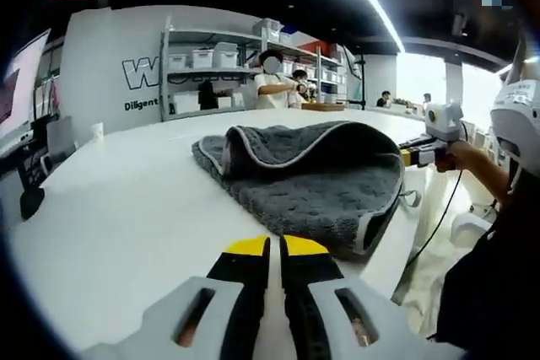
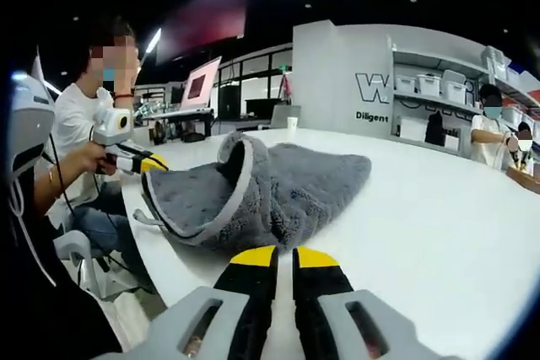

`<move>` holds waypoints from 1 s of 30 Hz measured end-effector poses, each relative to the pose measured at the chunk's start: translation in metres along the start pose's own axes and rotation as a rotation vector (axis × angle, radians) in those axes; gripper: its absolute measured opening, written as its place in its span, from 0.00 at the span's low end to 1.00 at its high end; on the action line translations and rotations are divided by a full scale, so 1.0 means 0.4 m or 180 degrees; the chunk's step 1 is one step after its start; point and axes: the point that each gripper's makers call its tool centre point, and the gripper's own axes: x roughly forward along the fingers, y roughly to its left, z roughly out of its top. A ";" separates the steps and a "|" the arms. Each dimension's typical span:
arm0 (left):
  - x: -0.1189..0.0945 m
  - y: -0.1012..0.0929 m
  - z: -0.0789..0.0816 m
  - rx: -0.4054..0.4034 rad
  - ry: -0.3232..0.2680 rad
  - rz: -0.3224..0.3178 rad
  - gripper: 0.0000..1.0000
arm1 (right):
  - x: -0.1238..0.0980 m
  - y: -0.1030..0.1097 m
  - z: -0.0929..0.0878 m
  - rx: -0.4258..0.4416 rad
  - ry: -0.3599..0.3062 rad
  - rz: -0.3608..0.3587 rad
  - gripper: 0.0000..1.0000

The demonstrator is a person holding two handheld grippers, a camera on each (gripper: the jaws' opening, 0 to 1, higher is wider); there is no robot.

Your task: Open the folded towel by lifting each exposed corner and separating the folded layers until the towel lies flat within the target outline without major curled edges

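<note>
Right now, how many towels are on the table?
1: a grey towel, still folded with one layer curled over, on the white table, ahead of both grippers. Nothing suggests another beneath.

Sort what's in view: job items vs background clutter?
Job: grey towel, still folded over; left gripper; right gripper; white table.

Just about: shelf of storage bins, laptop, paper cup, people standing by the shelf.

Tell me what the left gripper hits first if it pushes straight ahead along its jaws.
Probably the near edge of the folded grey plush towel, past a short stretch of bare white table. The left gripper looks shut.
</note>
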 end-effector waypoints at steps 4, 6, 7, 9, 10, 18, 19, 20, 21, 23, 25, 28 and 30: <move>-0.009 0.013 0.027 -0.0034 -0.0127 0.0037 0.00 | 0.004 -0.006 0.023 -0.0029 -0.0065 -0.0022 0.00; -0.002 0.014 0.034 -0.0027 -0.0154 0.0040 0.00 | 0.009 -0.004 0.038 -0.0052 -0.0106 -0.0013 0.00; 0.004 0.015 0.040 -0.0037 -0.0185 0.0039 0.00 | 0.013 -0.002 0.046 -0.0067 -0.0131 0.0002 0.00; 0.015 0.019 0.055 -0.0081 -0.0280 0.0074 0.00 | 0.020 0.003 0.057 -0.0084 -0.0162 0.0030 0.00; 0.019 0.019 0.059 -0.0087 -0.0302 0.0068 0.00 | 0.022 0.005 0.060 -0.0094 -0.0166 0.0041 0.00; 0.060 0.012 0.100 -0.0154 -0.0492 -0.0028 0.00 | 0.021 0.004 0.100 -0.0190 -0.0273 0.0041 0.00; 0.067 0.012 0.102 -0.0184 -0.0502 -0.0048 0.00 | 0.020 0.003 0.106 -0.0199 -0.0291 0.0038 0.00; 0.075 0.011 0.105 -0.0214 -0.0513 -0.0067 0.00 | 0.020 0.003 0.112 -0.0208 -0.0309 0.0036 0.00; 0.083 0.009 0.108 -0.0245 -0.0523 -0.0108 0.00 | 0.020 0.003 0.118 -0.0218 -0.0331 0.0036 0.00; 0.098 0.005 0.114 -0.0321 -0.0543 -0.0166 0.02 | 0.021 0.003 0.130 -0.0235 -0.0363 0.0037 0.00; 0.107 0.003 0.114 -0.0385 -0.0527 -0.0200 0.06 | 0.021 0.003 0.137 -0.0246 -0.0381 0.0038 0.00; 0.132 0.005 0.112 -0.0595 -0.0469 -0.0253 0.15 | 0.024 0.005 0.155 -0.0281 -0.0434 0.0052 0.00; 0.148 0.007 0.106 -0.0779 -0.0400 -0.0284 0.24 | 0.027 0.006 0.164 -0.0302 -0.0453 0.0062 0.00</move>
